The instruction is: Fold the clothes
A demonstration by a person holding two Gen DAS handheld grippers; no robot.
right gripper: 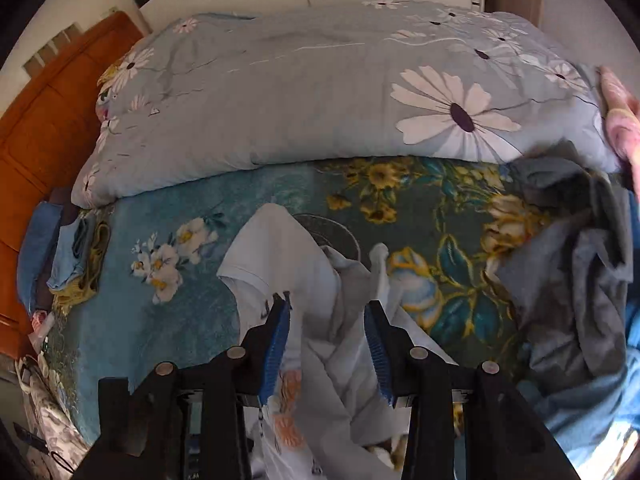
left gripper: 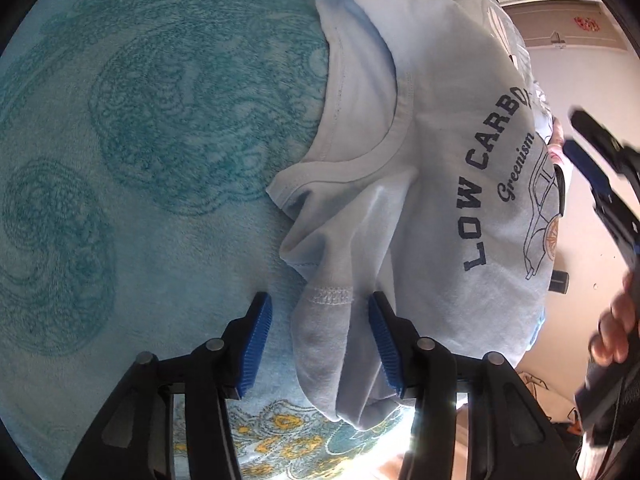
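Landmark: teal blanket (left gripper: pixel 140 160) with swirl and flower pattern, spread over the bed; all places below given relative to it.

Task thing: light blue T-shirt (left gripper: pixel 420 160), lying bunched on the blanket near its right edge in the left wrist view; neck opening turned toward the blanket's middle, dark print "LOW CARBO" and "Greenism" with a car drawing on the side nearer the blanket edge.

Left claw (left gripper: pixel 320 322): released, blue pads (left gripper: pixel 256 340) well apart; a folded sleeve or hem part of the T-shirt lying between the pads, touching the right one or just beside it, cannot tell which.

Right claw (right gripper: pixel 326 334): released, pads spread wide above the near part of the blanket; pale crumpled cloth (right gripper: pixel 320 320) between and under the fingers, not pinched. Whether this cloth is the same T-shirt, cannot tell.

Right claw in left view: dark body with blue pad (left gripper: pixel 588 168), blurred, beyond the blanket's right edge, held by a hand (left gripper: pixel 616 328).

Grey garment (right gripper: pixel 580 272): heaped on the blanket's right side in the right wrist view, partly over a blue cloth (right gripper: pixel 592 412).

Quilt (right gripper: pixel 320 92): grey with white daisies, folded along the blanket's far edge.

Small blue clothes (right gripper: pixel 64 248): stacked at the blanket's far left corner, beside the orange wooden headboard (right gripper: pixel 48 120).
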